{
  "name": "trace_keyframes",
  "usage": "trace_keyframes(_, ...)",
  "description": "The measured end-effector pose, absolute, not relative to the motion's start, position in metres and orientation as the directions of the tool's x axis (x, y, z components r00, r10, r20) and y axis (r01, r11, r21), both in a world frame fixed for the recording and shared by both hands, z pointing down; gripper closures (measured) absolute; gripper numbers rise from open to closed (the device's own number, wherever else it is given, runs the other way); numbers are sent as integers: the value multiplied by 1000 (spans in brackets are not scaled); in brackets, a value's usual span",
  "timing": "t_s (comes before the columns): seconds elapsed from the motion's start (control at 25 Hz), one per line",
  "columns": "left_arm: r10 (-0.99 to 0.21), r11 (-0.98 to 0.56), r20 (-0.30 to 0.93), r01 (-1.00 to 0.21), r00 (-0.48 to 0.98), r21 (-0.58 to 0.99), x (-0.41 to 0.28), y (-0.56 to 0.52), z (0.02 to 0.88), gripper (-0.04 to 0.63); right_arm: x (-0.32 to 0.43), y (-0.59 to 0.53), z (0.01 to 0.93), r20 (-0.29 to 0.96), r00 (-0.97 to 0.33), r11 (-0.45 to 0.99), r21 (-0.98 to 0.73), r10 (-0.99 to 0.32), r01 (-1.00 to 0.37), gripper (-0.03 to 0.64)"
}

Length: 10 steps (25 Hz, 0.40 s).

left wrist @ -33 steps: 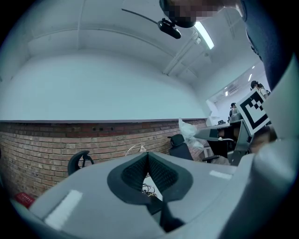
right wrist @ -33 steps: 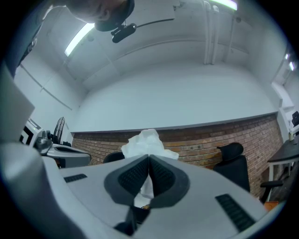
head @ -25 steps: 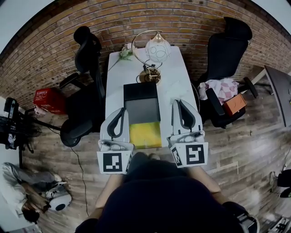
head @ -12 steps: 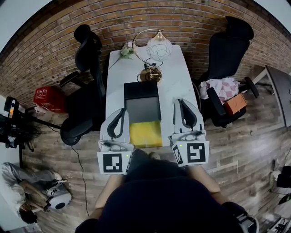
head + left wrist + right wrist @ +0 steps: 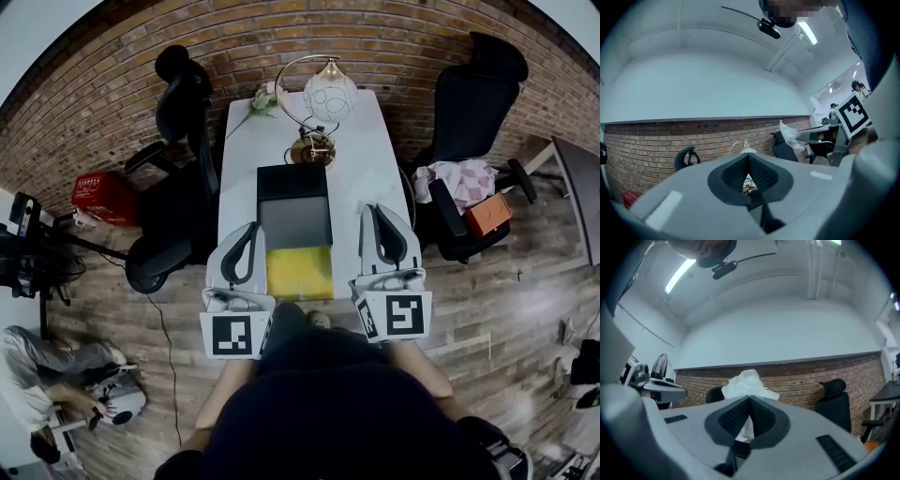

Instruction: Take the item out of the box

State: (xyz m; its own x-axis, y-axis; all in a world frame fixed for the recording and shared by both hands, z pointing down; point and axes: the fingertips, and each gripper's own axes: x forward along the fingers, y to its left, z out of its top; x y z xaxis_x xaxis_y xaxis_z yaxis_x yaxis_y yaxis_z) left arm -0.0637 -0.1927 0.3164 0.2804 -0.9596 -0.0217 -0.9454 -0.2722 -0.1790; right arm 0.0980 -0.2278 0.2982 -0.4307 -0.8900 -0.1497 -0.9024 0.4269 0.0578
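Left gripper view: the left gripper (image 5: 749,158) has its jaws clenched tight with nothing between the pads. Right gripper view, same deal, right gripper (image 5: 750,401) jaws pressed together on nothing. Head view puts the two side by side over the near end of the counter (image 5: 375,164), both pointing away from the person. The box (image 5: 292,183) sits in the gap between them, its long axis running the same way the jaws point. The yellow item (image 5: 300,272) is at the box's near end, back from both sets of tips: right of the left jaws, left of the right ones. Left looks a touch nearer, just beside its edge. Can't tell if the yellow thing sits inside the box or lies just off its end, so it could be boxed or already out. Beyond the tips there's a lamp (image 5: 326,98)
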Motion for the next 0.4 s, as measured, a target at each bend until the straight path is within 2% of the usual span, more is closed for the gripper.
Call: trace_keyframes(0.4,-973,-228,3,-961,230,-155,-80,-196,325,584,83,-237,305,-117,-470,465,71,-875,-883,604)
